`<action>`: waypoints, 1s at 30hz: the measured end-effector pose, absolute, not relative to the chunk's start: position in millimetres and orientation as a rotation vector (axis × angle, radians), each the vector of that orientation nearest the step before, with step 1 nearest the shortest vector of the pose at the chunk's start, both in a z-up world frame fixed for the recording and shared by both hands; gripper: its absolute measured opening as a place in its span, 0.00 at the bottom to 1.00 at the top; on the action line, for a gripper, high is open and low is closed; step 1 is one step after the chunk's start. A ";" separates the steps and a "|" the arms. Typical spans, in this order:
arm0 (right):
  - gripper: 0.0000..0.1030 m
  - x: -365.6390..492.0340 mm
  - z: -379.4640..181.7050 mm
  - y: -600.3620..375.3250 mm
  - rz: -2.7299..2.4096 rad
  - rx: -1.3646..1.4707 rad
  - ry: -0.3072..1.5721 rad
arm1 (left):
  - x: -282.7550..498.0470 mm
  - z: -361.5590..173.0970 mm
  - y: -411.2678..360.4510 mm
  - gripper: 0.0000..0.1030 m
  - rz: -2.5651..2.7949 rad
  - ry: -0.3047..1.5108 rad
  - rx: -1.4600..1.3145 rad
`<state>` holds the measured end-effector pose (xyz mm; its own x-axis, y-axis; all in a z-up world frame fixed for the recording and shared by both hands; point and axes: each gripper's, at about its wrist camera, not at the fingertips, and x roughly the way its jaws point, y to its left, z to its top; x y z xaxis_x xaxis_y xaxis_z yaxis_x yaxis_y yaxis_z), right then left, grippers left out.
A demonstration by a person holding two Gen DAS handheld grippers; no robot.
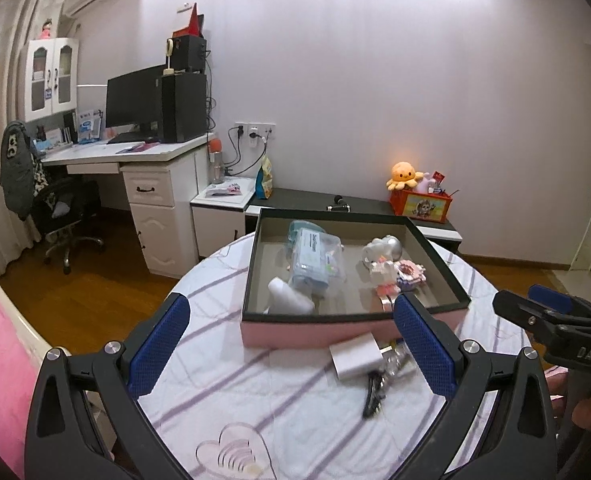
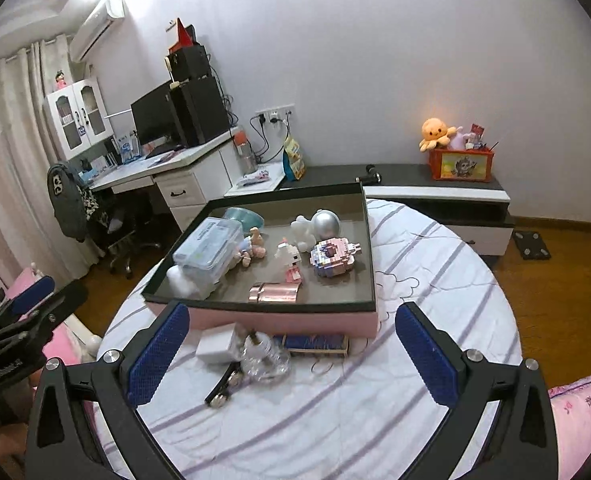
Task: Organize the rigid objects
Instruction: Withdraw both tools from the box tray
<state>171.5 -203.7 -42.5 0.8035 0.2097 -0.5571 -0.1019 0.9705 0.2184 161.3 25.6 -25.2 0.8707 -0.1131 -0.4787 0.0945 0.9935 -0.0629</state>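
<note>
A pink box with a dark rim sits on the striped bed sheet. It holds a clear plastic case, a silver ball, brick-built figures and a rose-gold clip. In front of the box lie a white charger, a clear glass bottle, a black strap and a flat blue item. My left gripper is open and holds nothing, hovering above these loose items. My right gripper is also wide open with nothing between its pads, and stands to the right of the left one.
A striped bed sheet covers the surface. A pink pillow lies at the right edge. A low dark cabinet carries an orange toy crate. A white desk and an office chair stand at the left.
</note>
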 end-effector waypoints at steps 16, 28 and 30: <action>1.00 104.9 -51.7 -181.4 0.134 0.139 0.589 | 102.4 -35.9 29.2 1.00 -0.087 0.505 -0.081; 1.00 98.5 -49.2 -179.9 0.127 0.121 0.576 | 92.9 -35.1 28.3 1.00 -0.080 0.483 -0.075; 1.00 99.7 -50.8 -180.0 0.126 0.119 0.581 | 91.4 -36.5 27.9 1.00 -0.084 0.485 -0.075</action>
